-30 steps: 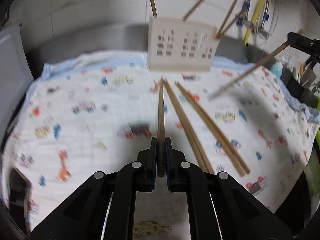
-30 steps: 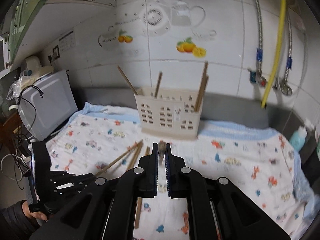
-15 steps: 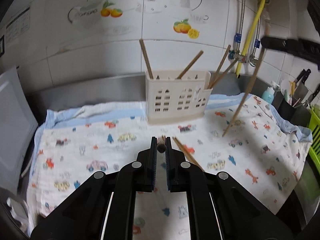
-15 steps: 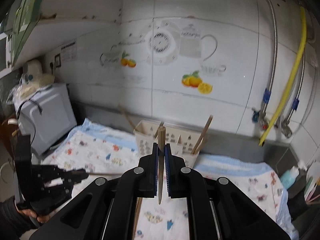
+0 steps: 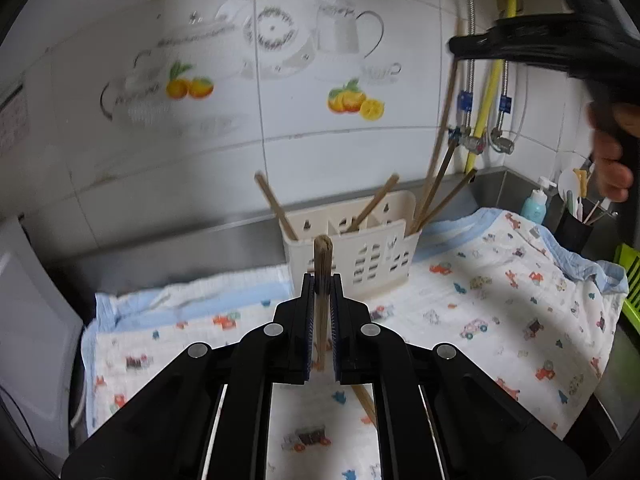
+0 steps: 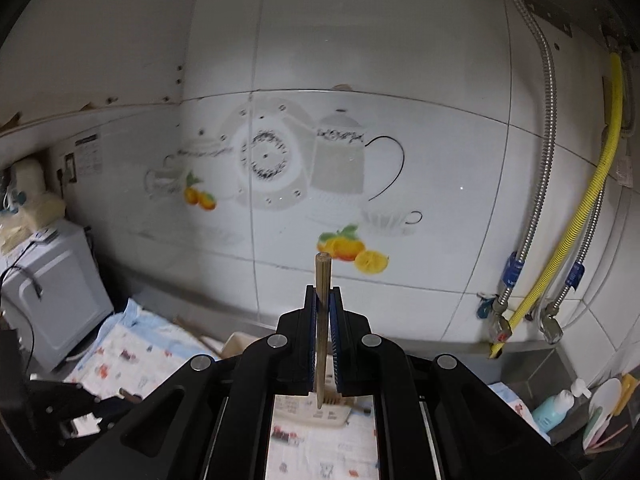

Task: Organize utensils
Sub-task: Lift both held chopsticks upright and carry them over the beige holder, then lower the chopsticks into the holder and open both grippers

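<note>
My left gripper [image 5: 321,280] is shut on a wooden chopstick [image 5: 322,264], held upright above the patterned cloth [image 5: 500,312]. A cream utensil holder [image 5: 360,256] stands behind it with several chopsticks leaning in it. My right gripper [image 6: 323,294] is shut on another chopstick [image 6: 322,280], held upright high over the holder [image 6: 240,342]. In the left wrist view the right gripper [image 5: 454,46] is at top right with its chopstick [image 5: 444,120] hanging down over the holder's right end. More chopsticks [image 5: 365,400] lie on the cloth below my left gripper.
A tiled wall with fruit decals [image 5: 354,100] is behind. Hoses and valves [image 6: 560,240] hang at the right. A white appliance [image 6: 52,280] stands left. A blue bottle [image 5: 534,206] and a dark utensil cup [image 5: 574,232] sit at the far right.
Both grippers have risen and tilted up with their chopsticks. The right gripper has moved over the holder, its chopstick now nearly vertical above the right compartment.
</note>
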